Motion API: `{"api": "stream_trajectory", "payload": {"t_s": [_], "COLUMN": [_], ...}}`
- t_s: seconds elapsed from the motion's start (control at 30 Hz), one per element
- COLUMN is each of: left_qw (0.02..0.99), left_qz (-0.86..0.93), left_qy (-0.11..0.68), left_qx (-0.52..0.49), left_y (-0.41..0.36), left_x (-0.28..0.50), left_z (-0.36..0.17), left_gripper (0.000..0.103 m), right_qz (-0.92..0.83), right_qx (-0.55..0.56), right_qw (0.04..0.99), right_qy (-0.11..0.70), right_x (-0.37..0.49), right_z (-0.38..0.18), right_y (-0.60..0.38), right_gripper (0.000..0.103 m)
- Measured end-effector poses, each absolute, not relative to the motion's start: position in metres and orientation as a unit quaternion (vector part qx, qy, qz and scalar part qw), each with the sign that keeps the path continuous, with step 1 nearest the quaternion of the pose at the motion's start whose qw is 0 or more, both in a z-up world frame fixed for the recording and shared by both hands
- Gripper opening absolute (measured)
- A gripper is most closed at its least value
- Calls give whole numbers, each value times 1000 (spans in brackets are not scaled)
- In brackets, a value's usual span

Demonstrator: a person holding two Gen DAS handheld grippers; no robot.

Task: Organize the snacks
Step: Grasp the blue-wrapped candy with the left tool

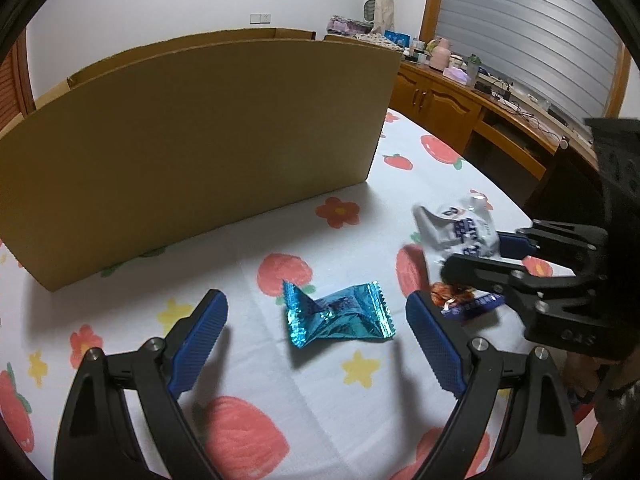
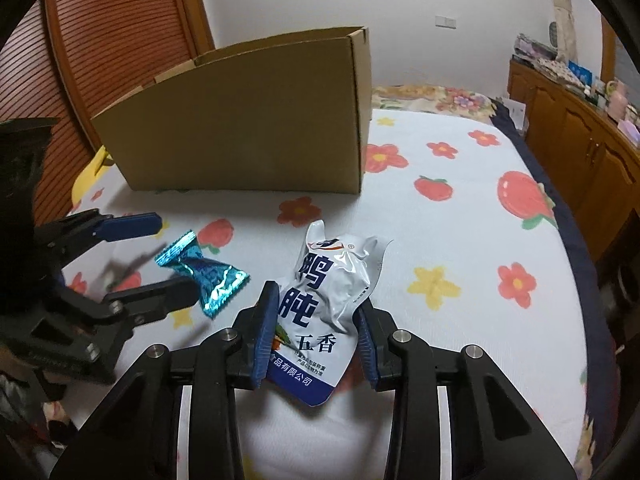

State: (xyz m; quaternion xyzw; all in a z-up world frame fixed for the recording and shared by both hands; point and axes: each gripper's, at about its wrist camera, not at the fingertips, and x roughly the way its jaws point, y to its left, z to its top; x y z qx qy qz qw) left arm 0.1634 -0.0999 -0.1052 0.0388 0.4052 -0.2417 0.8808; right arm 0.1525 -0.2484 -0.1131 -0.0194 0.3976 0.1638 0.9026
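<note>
Floral-print bedsheet, cardboard box at the back. Left wrist: left gripper spread wide around teal wrapper, not touching, in front of box. Right wrist: right gripper clamped on white pouch, before box, 2 pads pressing its sides.

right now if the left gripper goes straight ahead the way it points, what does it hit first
Most likely the teal snack wrapper, lying on the tablecloth between the open left gripper fingers; beyond it stands the cardboard box. Depth is uncertain.
</note>
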Motion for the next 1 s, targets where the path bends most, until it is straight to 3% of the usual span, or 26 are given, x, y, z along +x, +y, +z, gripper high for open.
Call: {"api": "stream_trajectory", "payload": {"t_s": [0.3,0.57,1.0], "left_qw": [878,875,880], "left_qz": [-229,-217,-210], "left_qy": [420,432,425], "left_qx": [23,13,34], "left_y": [-103,-100,-99], "left_x": [172,178,164], "left_z": [-108,-111,-111], "left_gripper": [88,62,60], "right_qz": [167,175,171], "right_qx": [-25,-23,-21], "right_qw": [905,904,907], "right_qy": [390,389,384], "right_x": [138,141,140], "right_z": [-116,-119,-120], "right_y": [-257,-257,-258], "right_gripper": [36,36,36]}}
